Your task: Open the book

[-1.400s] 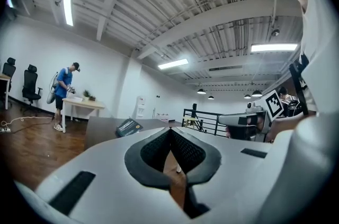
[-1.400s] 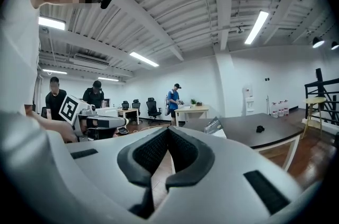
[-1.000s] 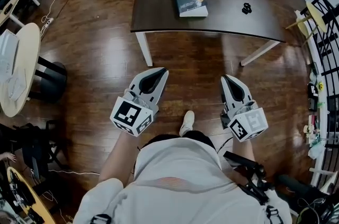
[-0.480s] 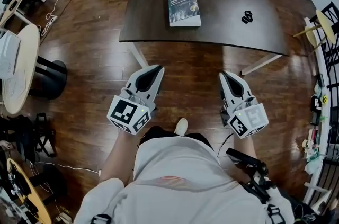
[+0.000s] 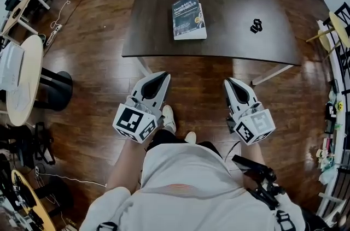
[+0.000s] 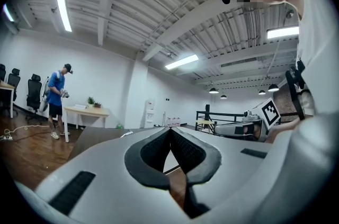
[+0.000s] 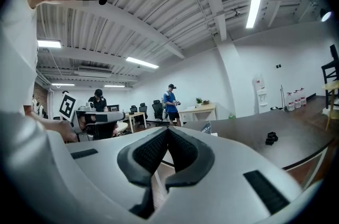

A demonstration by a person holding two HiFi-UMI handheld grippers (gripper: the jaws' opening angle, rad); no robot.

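A closed book (image 5: 188, 16) with a dark cover lies flat on the dark brown table (image 5: 235, 44), near its front edge and left of centre. Both grippers are held level above the wooden floor, short of the table's front edge. My left gripper (image 5: 164, 76) points toward the table below the book, its jaws shut and empty. My right gripper (image 5: 228, 81) is likewise shut on nothing. In the left gripper view the pads meet at the left gripper (image 6: 170, 130). In the right gripper view the right gripper (image 7: 168, 130) is also shut, and the book (image 7: 206, 128) shows just past it.
A small black object (image 5: 255, 25) sits on the table's right side. White table legs (image 5: 143, 66) stand under the front edge. A round light table (image 5: 22, 82) and black stool (image 5: 54, 88) are at left, shelving (image 5: 333, 115) at right. A person in blue (image 6: 55, 96) stands at the far end.
The table and book have drawn nearer and lower in the head view as the person walked forward. Both grippers advanced with them, still shut and empty.
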